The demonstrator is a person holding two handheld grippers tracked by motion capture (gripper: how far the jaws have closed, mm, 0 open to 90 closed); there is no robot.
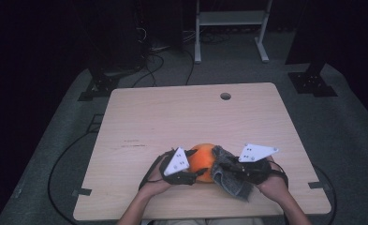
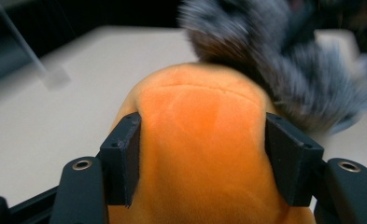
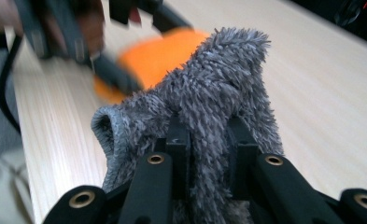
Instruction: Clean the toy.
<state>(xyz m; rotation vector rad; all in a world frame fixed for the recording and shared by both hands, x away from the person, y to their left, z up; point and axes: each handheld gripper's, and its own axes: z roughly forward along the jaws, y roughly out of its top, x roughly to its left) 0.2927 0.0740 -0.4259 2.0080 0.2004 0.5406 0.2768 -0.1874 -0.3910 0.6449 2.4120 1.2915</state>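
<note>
An orange plush ball [image 1: 201, 157] rests on the wooden table [image 1: 172, 117] near its front edge. My left gripper [image 1: 196, 174] comes at it from the left. In the left gripper view the two black pads [image 2: 125, 158] press against the sides of the orange plush [image 2: 204, 140], so the left gripper [image 2: 202, 161] is shut on it. My right gripper [image 1: 224, 169] is shut on a grey fluffy cloth [image 1: 231, 182], which lies against the ball's right side. Up close, the grey cloth [image 3: 218, 88] bunches up between the right gripper's [image 3: 208, 144] jaws, with the orange plush [image 3: 162, 56] behind it.
The table has a round cable hole [image 1: 225, 96] near its far edge. A white metal frame [image 1: 231, 28] stands on the carpet beyond the table. Black cables [image 1: 60, 164] run over the floor at the left, and dark stands surround the table.
</note>
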